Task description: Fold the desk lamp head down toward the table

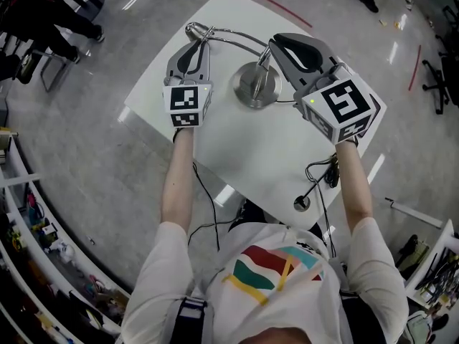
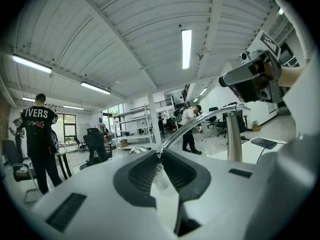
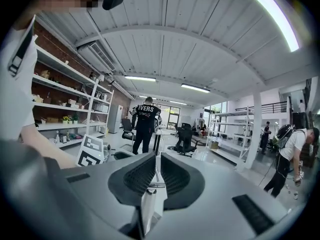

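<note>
A chrome desk lamp stands on the white table (image 1: 265,156), with a round base (image 1: 256,84). Its thin curved arm (image 1: 233,36) runs left to the small head (image 1: 193,29). My left gripper (image 1: 203,36) is shut on the arm close to the head. In the left gripper view the chrome arm (image 2: 200,123) comes out of the pinched jaws and bends over to the upright stem (image 2: 233,139). My right gripper (image 1: 275,45) is shut and sits at the top of the stem. The left gripper view has the right gripper (image 2: 225,80) just above the bend.
A black cable (image 1: 326,170) with a round switch (image 1: 302,203) lies at the table's near right edge. The table's far corner lies just beyond the lamp head. A dark flat pad (image 2: 263,142) lies by the stem. People, chairs and shelving stand on the floor around.
</note>
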Motion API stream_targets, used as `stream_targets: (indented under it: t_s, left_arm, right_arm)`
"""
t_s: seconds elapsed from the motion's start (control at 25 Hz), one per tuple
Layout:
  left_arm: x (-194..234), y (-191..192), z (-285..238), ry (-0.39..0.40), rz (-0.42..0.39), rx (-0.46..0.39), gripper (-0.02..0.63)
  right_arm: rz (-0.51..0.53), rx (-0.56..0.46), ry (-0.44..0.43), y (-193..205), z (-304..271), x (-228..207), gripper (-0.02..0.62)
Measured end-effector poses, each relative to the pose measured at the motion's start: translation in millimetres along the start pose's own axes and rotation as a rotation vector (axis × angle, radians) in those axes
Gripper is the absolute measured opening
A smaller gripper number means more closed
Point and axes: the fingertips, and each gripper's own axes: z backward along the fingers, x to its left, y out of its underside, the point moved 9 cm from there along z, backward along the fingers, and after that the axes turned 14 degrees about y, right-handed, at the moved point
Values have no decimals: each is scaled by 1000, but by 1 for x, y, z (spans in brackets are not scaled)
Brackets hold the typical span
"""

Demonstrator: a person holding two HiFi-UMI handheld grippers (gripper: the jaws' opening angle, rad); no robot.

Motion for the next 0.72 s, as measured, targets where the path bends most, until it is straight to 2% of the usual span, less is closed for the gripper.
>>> stream_targets:
  t_s: [0.36,0.72]
  left_arm:
    - [-18,29,-7,40,46,52,84]
    - [-32,37,-15,96,-18,121,84]
  right_arm:
    - [-37,35,21,20,3,-6,38]
    - [-79,72,74,42,4,-19,38]
